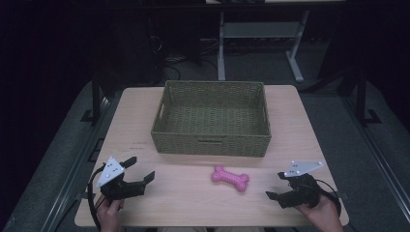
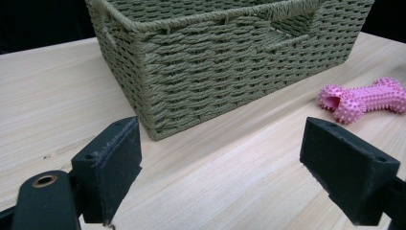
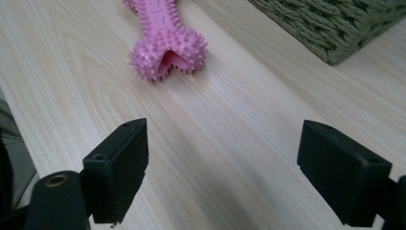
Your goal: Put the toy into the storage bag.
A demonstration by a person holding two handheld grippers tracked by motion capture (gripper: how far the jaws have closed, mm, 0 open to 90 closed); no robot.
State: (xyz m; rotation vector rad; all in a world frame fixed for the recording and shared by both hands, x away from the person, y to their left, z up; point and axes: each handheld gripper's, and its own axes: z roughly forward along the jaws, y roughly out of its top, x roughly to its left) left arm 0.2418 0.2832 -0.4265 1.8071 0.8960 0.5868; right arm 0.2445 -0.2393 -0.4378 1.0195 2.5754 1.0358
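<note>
A pink spiked bone toy [image 1: 230,178] lies on the wooden table [image 1: 193,203] in front of a green woven basket [image 1: 211,140]. My left gripper [image 1: 140,167] rests low at the table's near left, open, with nothing between its jaws. My right gripper [image 1: 276,185] sits at the near right, open and empty, pointing toward the toy. In the left gripper view, the basket [image 2: 225,62] stands ahead and the toy [image 2: 364,98] lies to the right. In the right gripper view, the toy [image 3: 165,40] lies ahead, a short way beyond the jaws, and the basket's corner [image 3: 335,24] is at upper right.
The basket is empty and takes the table's far middle. Bare tabletop stretches between the two grippers. Beyond the table stand a desk frame [image 1: 261,34] and dark floor.
</note>
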